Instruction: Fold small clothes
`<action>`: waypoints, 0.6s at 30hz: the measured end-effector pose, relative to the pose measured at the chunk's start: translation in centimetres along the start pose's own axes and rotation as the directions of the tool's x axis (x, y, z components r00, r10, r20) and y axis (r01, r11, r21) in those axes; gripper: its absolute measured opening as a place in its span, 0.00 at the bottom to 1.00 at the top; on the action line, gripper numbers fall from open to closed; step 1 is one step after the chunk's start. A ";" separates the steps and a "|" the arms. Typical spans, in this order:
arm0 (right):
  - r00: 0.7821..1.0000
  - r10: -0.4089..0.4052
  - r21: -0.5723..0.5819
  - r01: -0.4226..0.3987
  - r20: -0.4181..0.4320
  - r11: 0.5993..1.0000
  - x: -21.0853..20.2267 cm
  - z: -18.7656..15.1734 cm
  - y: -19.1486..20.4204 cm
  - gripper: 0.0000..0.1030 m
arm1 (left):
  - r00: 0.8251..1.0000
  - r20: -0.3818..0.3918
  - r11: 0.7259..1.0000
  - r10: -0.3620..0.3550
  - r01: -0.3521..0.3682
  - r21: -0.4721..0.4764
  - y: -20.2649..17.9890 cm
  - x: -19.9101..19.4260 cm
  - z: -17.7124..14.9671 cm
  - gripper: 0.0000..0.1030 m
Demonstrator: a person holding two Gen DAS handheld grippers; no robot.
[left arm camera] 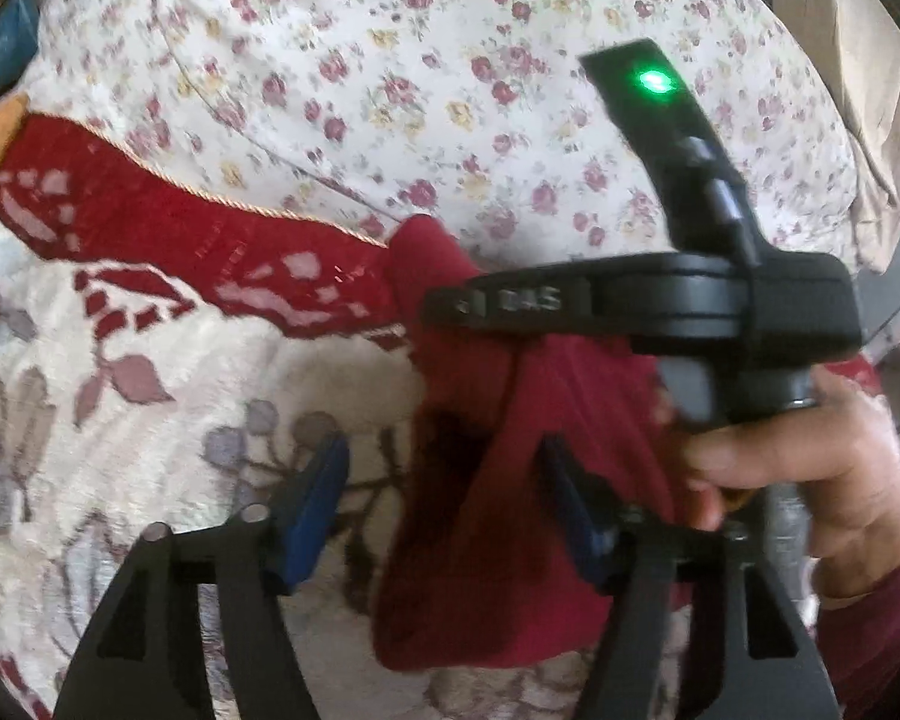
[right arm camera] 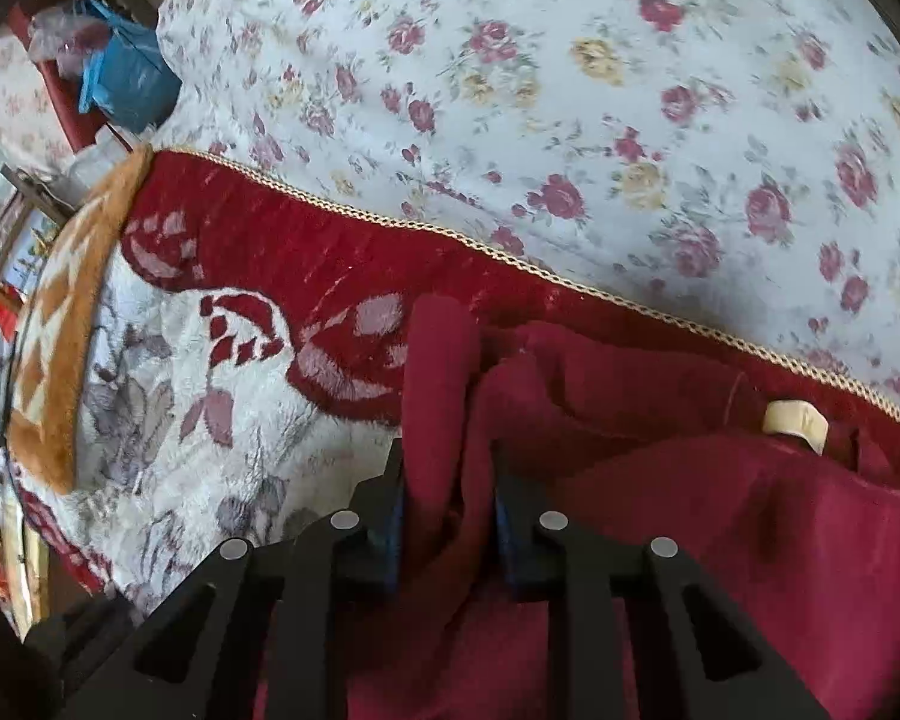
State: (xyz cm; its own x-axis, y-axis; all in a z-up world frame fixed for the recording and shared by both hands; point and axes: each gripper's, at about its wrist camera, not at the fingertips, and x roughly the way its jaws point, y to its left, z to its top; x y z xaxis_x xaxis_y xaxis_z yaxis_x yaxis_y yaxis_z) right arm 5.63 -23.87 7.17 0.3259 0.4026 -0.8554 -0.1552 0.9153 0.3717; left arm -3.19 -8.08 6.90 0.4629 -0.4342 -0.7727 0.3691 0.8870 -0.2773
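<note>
A dark red small garment (left arm camera: 498,516) hangs bunched above a plush blanket. In the left wrist view my left gripper (left arm camera: 444,504) is open, its blue pads (left arm camera: 315,510) wide apart, with the cloth hanging between them against the right pad. My right gripper's body (left arm camera: 660,306) and the hand holding it show just behind the cloth. In the right wrist view my right gripper (right arm camera: 450,516) is shut on a fold of the red garment (right arm camera: 720,516), which spreads to the right. A cream label (right arm camera: 795,420) shows inside it.
A cream and red plush blanket (right arm camera: 210,420) with a leaf pattern lies under the garment. A white sheet with roses (right arm camera: 570,120) lies beyond its corded edge. A blue bag (right arm camera: 123,78) and clutter sit at the far left.
</note>
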 end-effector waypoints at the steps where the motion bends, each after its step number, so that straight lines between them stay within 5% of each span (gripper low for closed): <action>1: 1.000 0.002 -0.001 -0.002 0.005 1.000 -0.3 -0.1 -0.1 0.24 | 1.000 0.000 1.000 0.007 -0.007 0.007 -0.1 0.0 0.0 0.66; 18: 1.000 0.010 0.020 -0.011 0.017 1.000 -1.0 -0.3 0.1 0.24 | 0.996 -0.056 0.997 0.067 -0.065 0.033 0.3 1.7 -1.1 0.80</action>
State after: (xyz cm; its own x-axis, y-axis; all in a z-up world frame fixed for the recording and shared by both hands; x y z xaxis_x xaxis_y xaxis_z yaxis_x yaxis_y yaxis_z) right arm 4.96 -24.20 7.95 0.3405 0.4121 -0.8451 -0.1402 0.9110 0.3878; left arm -3.17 -8.42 4.89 0.4405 -0.3641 -0.8206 0.3643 0.9079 -0.2073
